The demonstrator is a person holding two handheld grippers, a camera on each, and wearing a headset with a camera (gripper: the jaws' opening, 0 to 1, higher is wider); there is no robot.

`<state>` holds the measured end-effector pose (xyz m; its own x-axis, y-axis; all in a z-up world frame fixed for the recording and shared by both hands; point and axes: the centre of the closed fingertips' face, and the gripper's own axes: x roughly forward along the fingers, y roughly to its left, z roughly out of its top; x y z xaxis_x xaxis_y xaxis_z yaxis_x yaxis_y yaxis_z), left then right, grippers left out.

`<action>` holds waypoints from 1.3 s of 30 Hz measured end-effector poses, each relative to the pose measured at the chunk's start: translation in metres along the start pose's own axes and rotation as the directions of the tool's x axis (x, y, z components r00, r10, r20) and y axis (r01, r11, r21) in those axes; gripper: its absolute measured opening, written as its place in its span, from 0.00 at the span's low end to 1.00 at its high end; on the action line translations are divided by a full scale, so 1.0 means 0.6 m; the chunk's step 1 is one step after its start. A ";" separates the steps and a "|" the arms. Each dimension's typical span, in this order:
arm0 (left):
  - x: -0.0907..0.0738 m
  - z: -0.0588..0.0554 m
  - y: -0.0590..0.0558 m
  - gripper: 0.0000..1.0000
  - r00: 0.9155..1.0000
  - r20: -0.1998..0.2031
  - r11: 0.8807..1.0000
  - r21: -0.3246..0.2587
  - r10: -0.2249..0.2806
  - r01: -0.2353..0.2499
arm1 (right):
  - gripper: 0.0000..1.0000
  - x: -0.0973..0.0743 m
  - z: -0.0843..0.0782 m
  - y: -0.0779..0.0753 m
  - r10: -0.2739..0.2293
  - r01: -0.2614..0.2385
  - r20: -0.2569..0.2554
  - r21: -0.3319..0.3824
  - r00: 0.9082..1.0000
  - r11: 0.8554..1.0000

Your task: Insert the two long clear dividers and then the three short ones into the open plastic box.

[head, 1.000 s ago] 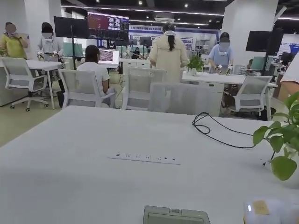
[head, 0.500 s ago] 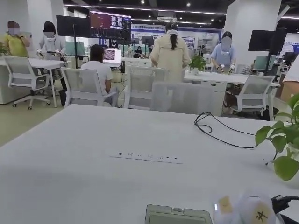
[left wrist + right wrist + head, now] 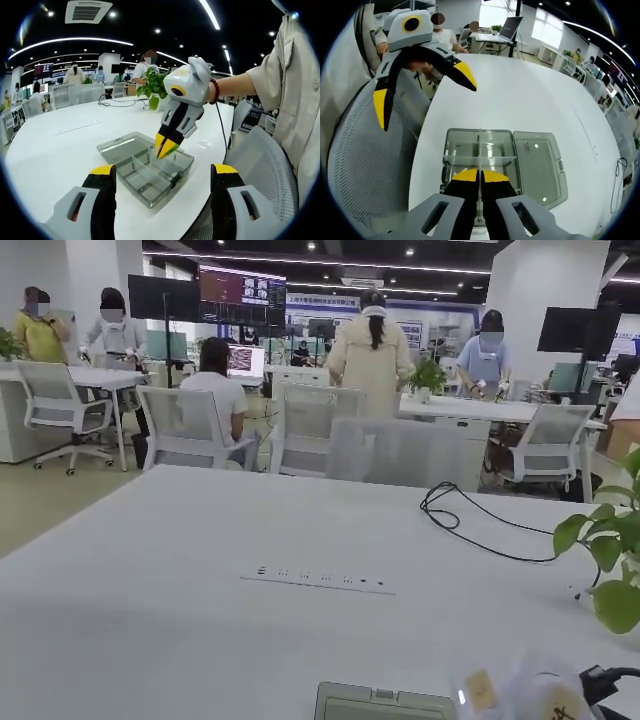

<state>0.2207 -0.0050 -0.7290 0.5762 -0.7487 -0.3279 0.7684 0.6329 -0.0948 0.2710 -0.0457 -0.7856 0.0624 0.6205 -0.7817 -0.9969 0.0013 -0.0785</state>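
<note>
Lying open, the clear plastic box holds crossed dividers.

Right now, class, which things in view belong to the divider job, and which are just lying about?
Job: plastic box, clear divider in the shut right claw, open left claw.
Lying about: plant, black cable, power strip.
</note>
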 end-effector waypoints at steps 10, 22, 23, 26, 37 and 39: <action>0.000 0.001 -0.003 0.78 1.000 -0.001 1.000 0.003 -0.001 0.001 | 0.02 0.017 -0.007 -0.001 0.012 -0.011 -0.038 0.002 0.999 1.000; 0.002 0.002 0.000 0.78 1.000 0.001 1.000 0.006 0.002 -0.002 | 0.02 0.047 -0.030 -0.001 0.032 -0.034 -0.152 -0.007 0.988 0.999; 0.002 0.003 0.000 0.78 1.000 0.003 1.000 0.005 0.002 -0.002 | 0.02 0.050 -0.034 -0.001 0.038 -0.040 -0.167 -0.007 0.985 0.999; 0.003 0.002 0.000 0.78 1.000 -0.001 1.000 0.007 0.001 -0.001 | 0.02 0.059 -0.043 0.000 0.051 -0.055 -0.216 -0.011 0.975 0.998; 0.003 0.000 0.005 0.78 1.000 -0.003 1.000 0.004 0.007 -0.007 | 0.01 0.071 -0.054 0.003 0.076 -0.100 -0.388 -0.044 0.918 0.994; 0.003 -0.001 0.005 0.78 1.000 -0.003 1.000 0.005 0.009 -0.009 | 0.01 0.070 -0.056 0.003 0.077 -0.101 -0.394 -0.040 0.916 0.994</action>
<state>0.2239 -0.0043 -0.7301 0.5822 -0.7423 -0.3317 0.7647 0.6385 -0.0868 0.2733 -0.0460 -0.8396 -0.0006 0.2598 -0.9657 -0.9954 -0.0926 -0.0243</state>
